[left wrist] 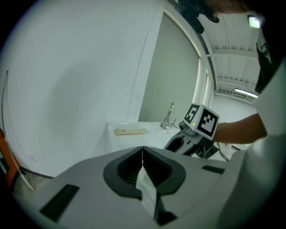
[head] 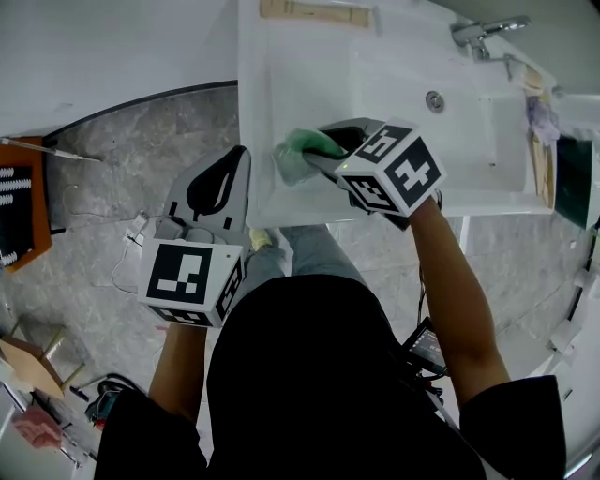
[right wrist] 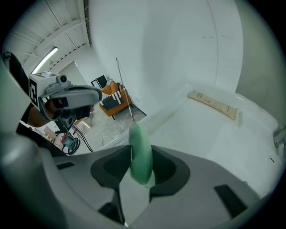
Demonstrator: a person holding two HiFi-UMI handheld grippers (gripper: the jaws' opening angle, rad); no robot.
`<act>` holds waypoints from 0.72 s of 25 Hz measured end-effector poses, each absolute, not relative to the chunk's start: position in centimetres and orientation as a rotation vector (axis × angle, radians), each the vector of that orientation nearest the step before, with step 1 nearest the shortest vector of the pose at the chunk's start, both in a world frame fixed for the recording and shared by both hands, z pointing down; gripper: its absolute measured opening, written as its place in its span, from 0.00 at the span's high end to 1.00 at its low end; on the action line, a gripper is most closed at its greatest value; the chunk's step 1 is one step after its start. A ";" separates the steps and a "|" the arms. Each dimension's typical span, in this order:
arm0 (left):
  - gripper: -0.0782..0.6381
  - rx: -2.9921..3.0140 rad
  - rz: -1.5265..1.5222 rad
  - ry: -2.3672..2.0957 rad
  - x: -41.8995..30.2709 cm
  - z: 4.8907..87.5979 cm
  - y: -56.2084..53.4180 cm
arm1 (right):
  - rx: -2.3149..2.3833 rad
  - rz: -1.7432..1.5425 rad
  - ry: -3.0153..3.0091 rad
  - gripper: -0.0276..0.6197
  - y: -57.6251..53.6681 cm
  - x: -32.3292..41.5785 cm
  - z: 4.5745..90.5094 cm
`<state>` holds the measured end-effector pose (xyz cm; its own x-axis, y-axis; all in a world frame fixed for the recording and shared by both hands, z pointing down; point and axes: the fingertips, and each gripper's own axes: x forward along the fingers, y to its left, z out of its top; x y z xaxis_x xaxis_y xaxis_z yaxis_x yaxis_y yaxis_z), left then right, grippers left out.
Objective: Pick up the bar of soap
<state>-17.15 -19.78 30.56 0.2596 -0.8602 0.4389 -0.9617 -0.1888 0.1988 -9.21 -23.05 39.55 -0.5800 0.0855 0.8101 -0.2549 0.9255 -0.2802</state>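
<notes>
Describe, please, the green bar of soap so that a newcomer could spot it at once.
Find the white rectangular washbasin and its near left corner. There the right gripper clamps a rounded bar of soap. Unlike the flat beige strip at the back rim, it is pale green and thick.

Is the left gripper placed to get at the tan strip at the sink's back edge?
Probably yes: the left gripper is empty, and bare counter lies between it and the tan strip.
</notes>
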 end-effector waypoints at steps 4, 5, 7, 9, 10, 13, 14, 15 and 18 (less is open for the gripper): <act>0.88 2.131 0.307 -1.652 -17.1 29.6 -19.6 | 0.139 0.459 -2.173 0.73 -23.0 -9.5 37.9; 0.88 2.137 0.303 -1.653 -17.1 29.4 -19.5 | 0.147 0.458 -2.183 0.73 -23.0 -9.5 37.4; 0.88 2.151 0.293 -1.659 -17.1 28.8 -19.3 | 0.164 0.464 -2.208 0.73 -22.9 -9.6 36.3; 0.88 2.168 0.285 -1.669 -17.1 28.1 -19.1 | 0.181 0.476 -2.239 0.73 -22.9 -9.7 35.0; 0.88 2.177 0.282 -1.673 -17.2 27.8 -19.1 | 0.190 0.484 -2.257 0.73 -22.9 -9.8 34.3; 0.88 2.203 0.269 -1.677 -17.3 26.7 -18.6 | 0.223 0.504 -2.319 0.73 -22.8 -9.8 31.7; 0.88 2.209 0.264 -1.683 -17.4 26.2 -18.5 | 0.236 0.511 -2.343 0.73 -22.7 -9.8 30.8; 0.88 2.215 0.256 -1.693 -17.5 25.7 -18.3 | 0.249 0.517 -2.369 0.73 -22.7 -9.9 29.9; 0.88 2.230 0.226 -1.720 -17.5 24.0 -17.7 | 0.298 0.528 -2.446 0.73 -22.4 -9.5 26.8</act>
<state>-17.50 -17.74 23.99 0.2651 -0.9123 0.3122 -0.9619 -0.2279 0.1507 -9.45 -22.42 26.85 -0.7876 -0.0859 0.6102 -0.3300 0.8950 -0.3000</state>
